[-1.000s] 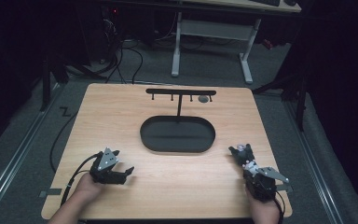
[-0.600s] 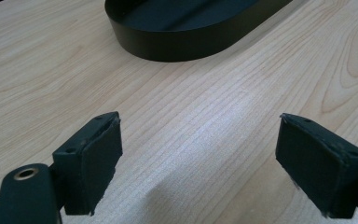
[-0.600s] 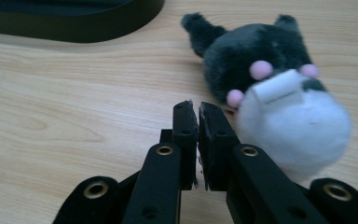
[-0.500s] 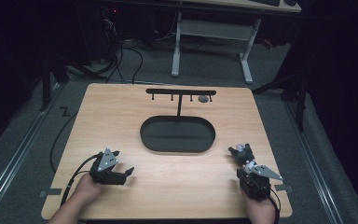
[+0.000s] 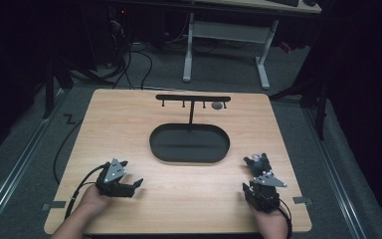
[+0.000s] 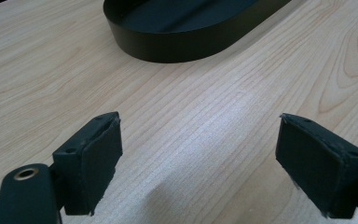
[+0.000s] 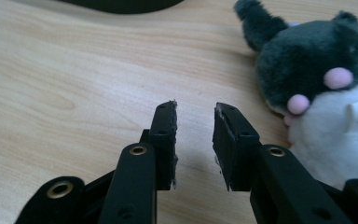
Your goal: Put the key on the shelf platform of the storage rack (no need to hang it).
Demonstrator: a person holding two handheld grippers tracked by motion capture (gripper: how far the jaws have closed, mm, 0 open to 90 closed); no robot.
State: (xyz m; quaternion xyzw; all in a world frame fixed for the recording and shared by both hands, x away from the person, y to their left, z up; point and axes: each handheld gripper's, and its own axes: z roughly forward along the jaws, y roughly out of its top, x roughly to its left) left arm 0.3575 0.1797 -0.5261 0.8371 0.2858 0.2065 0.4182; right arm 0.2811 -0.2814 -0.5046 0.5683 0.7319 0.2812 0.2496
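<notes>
The plush toy [image 7: 321, 93] lies on the desk [image 5: 129, 129] at the lower right of the high view, just beside the right hand-held gripper [image 7: 194, 140]. That gripper's jaws, narrow, have just been opening; nothing sits between them. The left hand-held gripper [image 6: 200, 158], lower left, stands wide and empty.

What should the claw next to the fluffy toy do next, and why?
Probably swing the right gripper sideways toward the plush toy and open wider. Its jaws have just been opening, but the gap is narrow with only bare table between them, and the toy lies off to one side, wider than that gap.
</notes>
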